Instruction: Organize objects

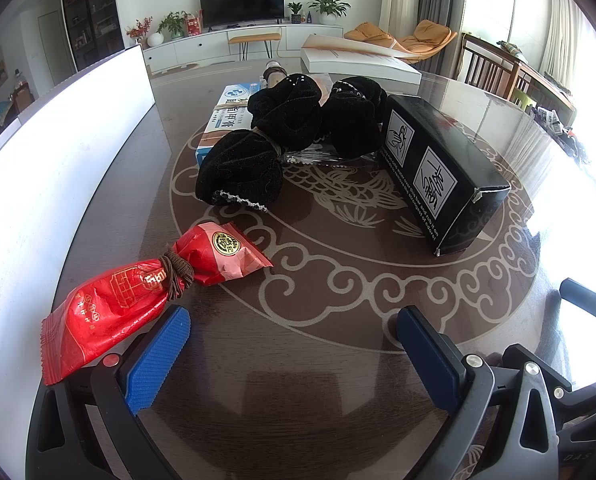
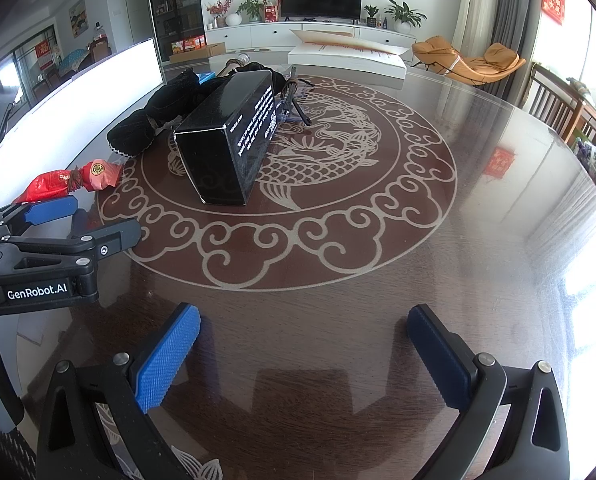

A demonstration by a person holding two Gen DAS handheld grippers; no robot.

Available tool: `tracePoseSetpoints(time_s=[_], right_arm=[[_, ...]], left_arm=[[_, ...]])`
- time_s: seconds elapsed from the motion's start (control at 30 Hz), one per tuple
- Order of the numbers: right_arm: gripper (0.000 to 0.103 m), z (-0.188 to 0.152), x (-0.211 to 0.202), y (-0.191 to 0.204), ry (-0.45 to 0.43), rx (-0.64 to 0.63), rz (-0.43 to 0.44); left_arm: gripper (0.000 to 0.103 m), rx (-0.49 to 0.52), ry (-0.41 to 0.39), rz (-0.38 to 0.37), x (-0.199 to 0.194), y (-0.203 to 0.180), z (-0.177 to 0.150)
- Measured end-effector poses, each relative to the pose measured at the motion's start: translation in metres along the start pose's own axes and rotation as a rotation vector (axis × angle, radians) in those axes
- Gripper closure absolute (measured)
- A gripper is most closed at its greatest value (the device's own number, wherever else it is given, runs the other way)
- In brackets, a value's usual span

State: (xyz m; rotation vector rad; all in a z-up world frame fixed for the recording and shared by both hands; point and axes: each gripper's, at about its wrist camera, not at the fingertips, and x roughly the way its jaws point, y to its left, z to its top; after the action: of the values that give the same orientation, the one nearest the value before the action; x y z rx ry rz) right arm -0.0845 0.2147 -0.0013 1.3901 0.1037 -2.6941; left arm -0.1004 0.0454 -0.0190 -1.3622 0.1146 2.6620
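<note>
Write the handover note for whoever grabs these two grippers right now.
Left gripper: open, empty, low over the glossy brown patterned table, its left finger beside the red snack packet tied with brown cord.
Right gripper: open, empty, over bare table.
Black rectangular printed box sits mid-table; black velvet cloth bundle lies behind it, partly on a blue-and-white carton.
Nothing is gripped yet; all sorting remains.
</note>
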Motion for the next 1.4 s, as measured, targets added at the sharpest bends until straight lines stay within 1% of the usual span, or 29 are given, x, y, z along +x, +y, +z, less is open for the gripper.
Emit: tracePoseSetpoints(time_s=[1.13, 1.23, 1.3, 1.4], right_arm=[[0.000, -0.001, -0.001, 0.000, -0.001, 0.000, 0.000], [0.000, -0.001, -0.001, 0.000, -0.001, 0.000, 0.000], [0.000, -0.001, -0.001, 0.000, -0.001, 0.000, 0.000], [0.000, 0.000, -0.001, 0.000, -0.001, 0.000, 0.000]], left_arm=[[0.000, 0.000, 0.000, 0.000, 0.000, 0.000, 0.000], [0.000, 0.068, 0.040, -0.043, -0.003, 0.002, -0.002], [0.000, 0.103, 0.027, -0.073, -0.012, 0.012, -0.013], [0.000, 0.082, 0.022, -0.065, -0.017, 0.022, -0.019]])
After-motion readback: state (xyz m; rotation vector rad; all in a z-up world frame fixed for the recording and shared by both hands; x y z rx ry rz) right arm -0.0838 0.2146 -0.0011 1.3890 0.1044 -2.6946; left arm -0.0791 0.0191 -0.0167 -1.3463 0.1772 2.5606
